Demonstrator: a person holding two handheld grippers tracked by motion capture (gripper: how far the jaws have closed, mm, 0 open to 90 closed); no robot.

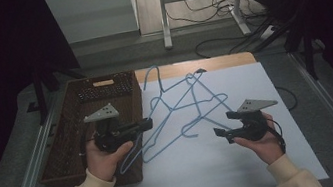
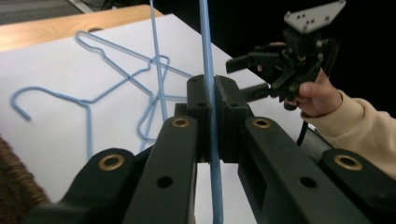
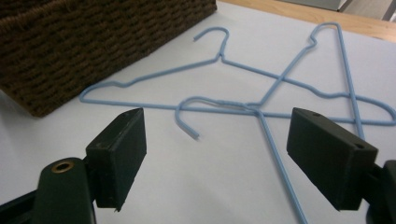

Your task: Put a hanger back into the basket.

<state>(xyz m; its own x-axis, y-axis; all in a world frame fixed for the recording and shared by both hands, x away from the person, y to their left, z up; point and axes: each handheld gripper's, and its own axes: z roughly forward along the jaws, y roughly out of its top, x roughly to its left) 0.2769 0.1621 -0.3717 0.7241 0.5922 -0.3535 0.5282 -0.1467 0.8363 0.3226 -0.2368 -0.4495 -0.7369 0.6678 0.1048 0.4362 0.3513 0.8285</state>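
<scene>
the left gripper (image 1: pixel 146 123) is pinched tight on a thin light-blue wire clothes hanger (image 1: pixel 135 151), its two black jaws pressed together on the wire beside the dark brown woven wicker basket (image 1: pixel 69 144). in the left gripper view (image 2: pixel 211 100) that wire runs straight up between the closed jaws and is cut off at both the top and bottom edges, so which part of the hanger is held is hard to tell there. in the high view the held hanger slopes from the gripper down over the white sheet covering the table (image 1: pixel 226 165), close to the basket's right wall.

the right gripper (image 1: pixel 222 134) hovers with its jaws spread wide and nothing between them; in the right gripper view (image 3: pixel 212 154) they frame a hook end of the tangled blue wire hangers (image 3: pixel 261 100) lying crossed on the sheet. how many hangers overlap in that tangle is hard to make out. the basket's inside is too dark to read.
</scene>
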